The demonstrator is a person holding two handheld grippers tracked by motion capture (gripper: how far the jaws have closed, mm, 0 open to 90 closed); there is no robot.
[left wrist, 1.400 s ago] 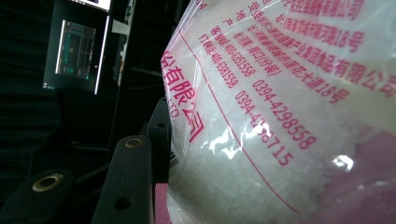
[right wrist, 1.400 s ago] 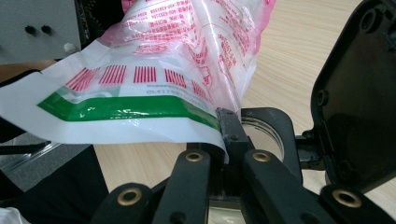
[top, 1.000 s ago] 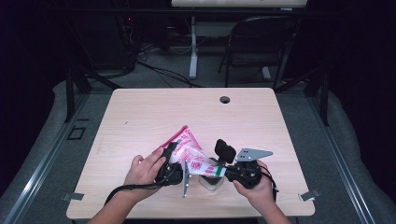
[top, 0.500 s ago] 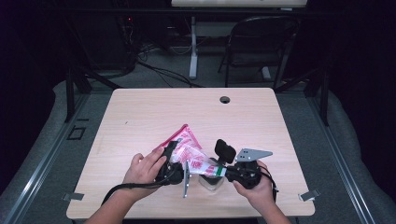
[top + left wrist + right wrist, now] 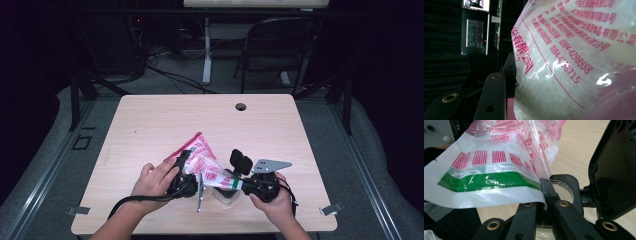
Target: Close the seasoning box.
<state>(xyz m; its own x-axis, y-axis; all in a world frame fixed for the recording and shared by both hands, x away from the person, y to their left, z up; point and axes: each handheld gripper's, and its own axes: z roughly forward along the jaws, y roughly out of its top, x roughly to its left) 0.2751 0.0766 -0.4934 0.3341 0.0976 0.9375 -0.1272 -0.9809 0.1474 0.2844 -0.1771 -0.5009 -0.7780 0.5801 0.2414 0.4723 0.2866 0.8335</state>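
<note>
Very little has changed over the last second: both hands sit low in the centre of the high view as in the earlier frames, and the bag (image 5: 202, 159) lies stretched between them at the same slant, its pink corner pointing toward the upper left of the desk (image 5: 150, 120). That steadiness suggests the work is in a holding phase, the bag kept tipped so its white contents can run toward the mouth. The left gripper (image 5: 184, 172) is shut on the bag's bulging body; in the left gripper view the filled plastic (image 5: 574, 62) presses against the inner face of one black jaw, the jaws partly closed around its bulk. The right gripper (image 5: 245, 184) pinches the bag's green-banded open edge (image 5: 486, 182), its jaws fully together with just the thin film between them. Directly under that edge, in the lower middle of the high view, stands a clear jar (image 5: 226, 195); its rim (image 5: 564, 185) shows just behind the right jaws in the right gripper view. A black lid-like piece (image 5: 614, 167) fills the right side of that view. Compared with the earlier frame, the bag's tilt, the jar's place and both grips look the same.
</note>
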